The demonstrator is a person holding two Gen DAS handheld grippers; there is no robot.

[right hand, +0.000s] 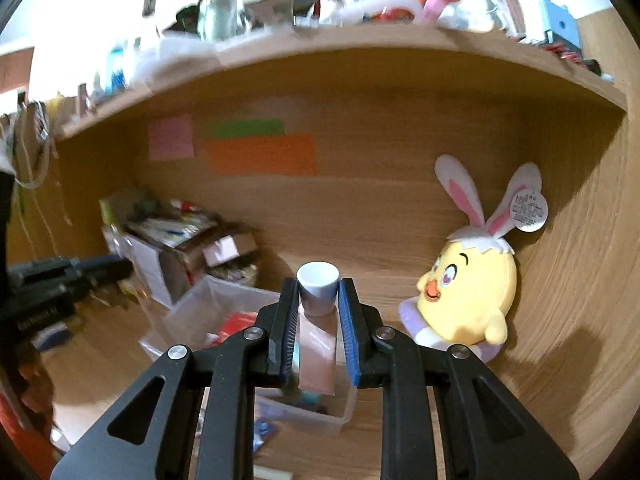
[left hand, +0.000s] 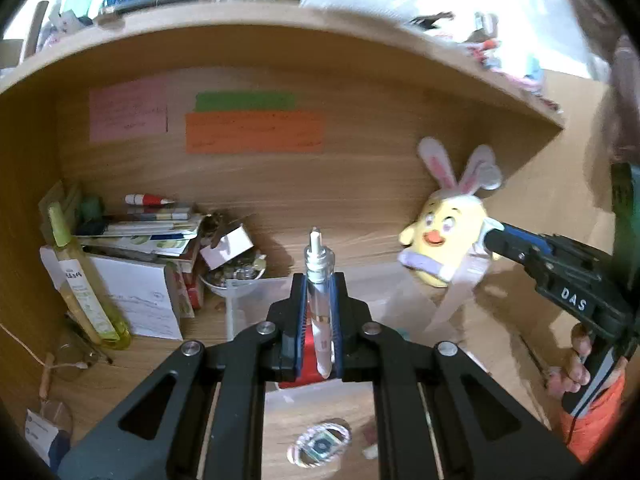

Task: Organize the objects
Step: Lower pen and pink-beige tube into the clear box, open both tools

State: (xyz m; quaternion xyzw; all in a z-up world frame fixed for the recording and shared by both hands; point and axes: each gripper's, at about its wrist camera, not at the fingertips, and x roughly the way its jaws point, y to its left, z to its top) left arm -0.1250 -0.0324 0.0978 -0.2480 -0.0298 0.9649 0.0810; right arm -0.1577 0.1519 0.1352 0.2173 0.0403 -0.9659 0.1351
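Observation:
My left gripper (left hand: 319,286) is shut on a clear spray bottle (left hand: 319,280) with a silver collar and white nozzle, held upright above a clear plastic bin (left hand: 264,288). My right gripper (right hand: 318,292) is shut on a pink tube with a grey-white cap (right hand: 317,292), held cap-forward over the same clear bin (right hand: 192,312). The right gripper also shows at the right edge of the left wrist view (left hand: 500,240), close to the plush chick. The left gripper body shows at the left of the right wrist view (right hand: 68,280).
A yellow chick plush with bunny ears (right hand: 468,292) leans in the desk's right corner. A white box (left hand: 132,296), stacked booklets, a yellow-green bottle (left hand: 88,296) and a small bowl (left hand: 236,276) crowd the left. Sticky notes (left hand: 252,132) are on the back panel. A shelf (left hand: 280,36) hangs overhead.

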